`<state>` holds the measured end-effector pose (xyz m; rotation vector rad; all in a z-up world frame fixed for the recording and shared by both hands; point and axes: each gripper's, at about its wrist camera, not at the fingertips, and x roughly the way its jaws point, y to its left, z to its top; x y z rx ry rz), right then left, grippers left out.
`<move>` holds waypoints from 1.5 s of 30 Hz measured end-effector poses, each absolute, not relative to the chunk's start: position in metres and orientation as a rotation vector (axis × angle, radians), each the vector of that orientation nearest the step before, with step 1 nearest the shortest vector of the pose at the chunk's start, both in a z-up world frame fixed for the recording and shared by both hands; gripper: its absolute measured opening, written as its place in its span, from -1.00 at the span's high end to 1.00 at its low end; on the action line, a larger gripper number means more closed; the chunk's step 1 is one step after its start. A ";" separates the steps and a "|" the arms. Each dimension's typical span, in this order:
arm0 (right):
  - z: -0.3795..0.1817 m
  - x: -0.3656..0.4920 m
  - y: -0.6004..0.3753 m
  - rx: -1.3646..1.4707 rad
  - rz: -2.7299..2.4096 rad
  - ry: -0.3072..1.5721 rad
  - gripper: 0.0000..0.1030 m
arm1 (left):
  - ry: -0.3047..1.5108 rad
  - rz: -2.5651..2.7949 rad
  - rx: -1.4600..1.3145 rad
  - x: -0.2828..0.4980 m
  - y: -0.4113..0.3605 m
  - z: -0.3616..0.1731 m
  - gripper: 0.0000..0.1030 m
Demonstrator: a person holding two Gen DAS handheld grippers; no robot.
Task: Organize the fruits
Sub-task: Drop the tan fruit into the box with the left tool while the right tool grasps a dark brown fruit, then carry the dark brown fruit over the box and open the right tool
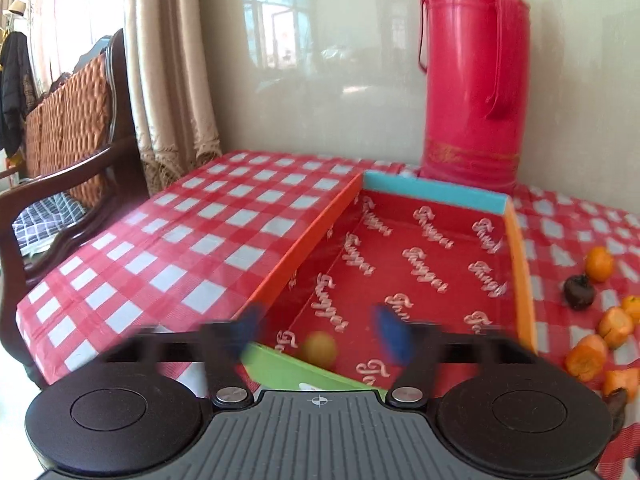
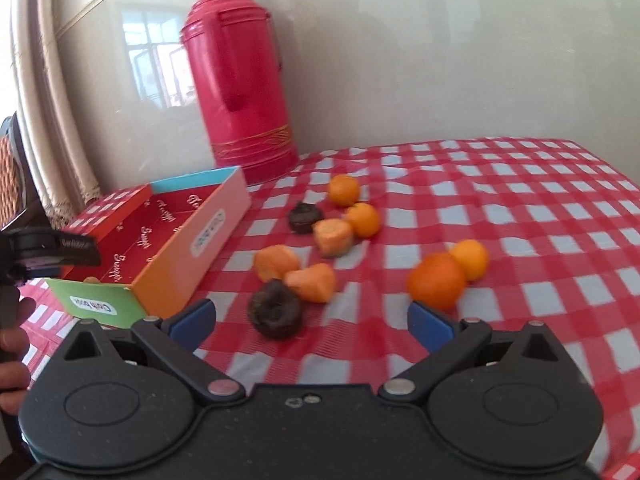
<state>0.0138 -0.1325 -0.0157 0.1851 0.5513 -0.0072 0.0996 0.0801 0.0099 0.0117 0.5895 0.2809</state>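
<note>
The left tool [image 1: 320,334] hangs with its blue pads wide apart over the near end of an open cardboard box [image 1: 400,264], where a small yellow-orange fruit [image 1: 319,349] lies. A red thermos [image 1: 476,76] stands behind the box on the checked table [image 1: 168,248], and orange fruits [image 1: 600,332] lie scattered to the right.

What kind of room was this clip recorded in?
Probably a home living or dining room. A table with a red checked tablecloth stands against the wall, bearing a red thermos flask. Beside it are a wooden armchair with a woven cushion and beige curtains.
</note>
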 end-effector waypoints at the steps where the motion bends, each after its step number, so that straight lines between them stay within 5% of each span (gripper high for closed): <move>1: -0.015 0.016 -0.129 0.177 0.001 0.548 -0.67 | 0.564 0.304 0.015 0.096 0.081 0.012 -1.00; 4: -0.016 0.027 -0.120 0.145 0.009 0.568 -0.35 | 0.507 0.289 0.014 0.084 0.086 0.020 -1.00; 17: -0.029 0.055 -0.109 0.133 -0.017 0.642 0.06 | 0.509 0.382 -0.096 0.056 0.158 0.024 -1.00; 21: -0.032 0.058 -0.110 0.136 -0.024 0.632 0.39 | 0.516 0.411 -0.102 0.050 0.173 0.021 -1.00; 45: 0.008 0.077 -0.008 -0.012 0.339 0.452 0.39 | 0.496 0.570 -0.184 -0.006 0.244 0.012 -1.00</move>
